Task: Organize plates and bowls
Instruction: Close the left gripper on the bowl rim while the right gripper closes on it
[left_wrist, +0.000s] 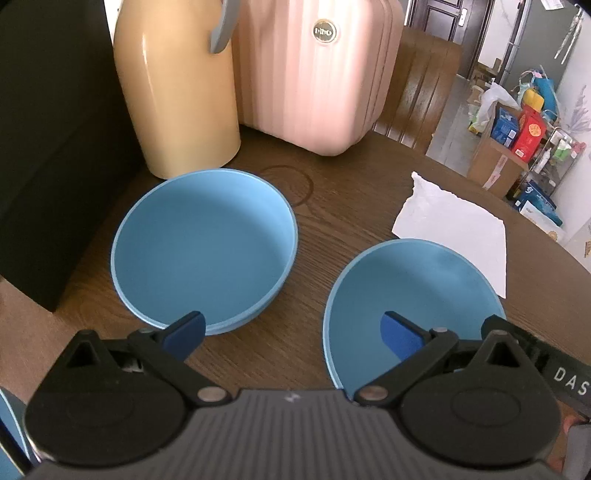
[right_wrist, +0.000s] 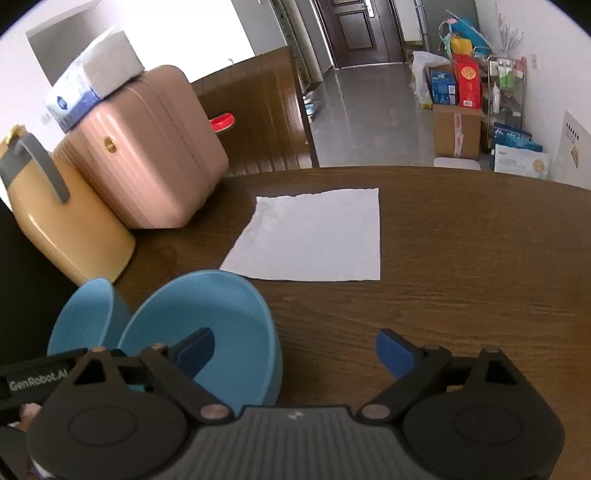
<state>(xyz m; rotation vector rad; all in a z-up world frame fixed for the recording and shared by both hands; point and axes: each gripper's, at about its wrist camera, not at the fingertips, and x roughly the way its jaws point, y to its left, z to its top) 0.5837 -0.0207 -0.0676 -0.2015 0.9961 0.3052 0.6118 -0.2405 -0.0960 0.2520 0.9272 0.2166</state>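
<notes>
Two light-blue dishes sit on the brown wooden table (left_wrist: 332, 192). The left dish (left_wrist: 203, 247) is wide and shallow, with a second rim showing under its near edge. The right bowl (left_wrist: 413, 291) stands beside it. My left gripper (left_wrist: 293, 332) is open; its left finger is at the shallow dish's near rim and its right finger hangs over the bowl's inside. In the right wrist view, my right gripper (right_wrist: 295, 352) is open and straddles the right wall of the bowl (right_wrist: 207, 321), one finger inside and one outside. The shallow dish (right_wrist: 85, 317) lies behind on the left.
A tan jug (left_wrist: 177, 92) and a pink case (left_wrist: 314, 74) stand at the table's back, with a black box (left_wrist: 44, 147) on the left. A white paper sheet (right_wrist: 314, 236) lies flat beyond the bowl. A tissue box (right_wrist: 92, 74) rests on the case.
</notes>
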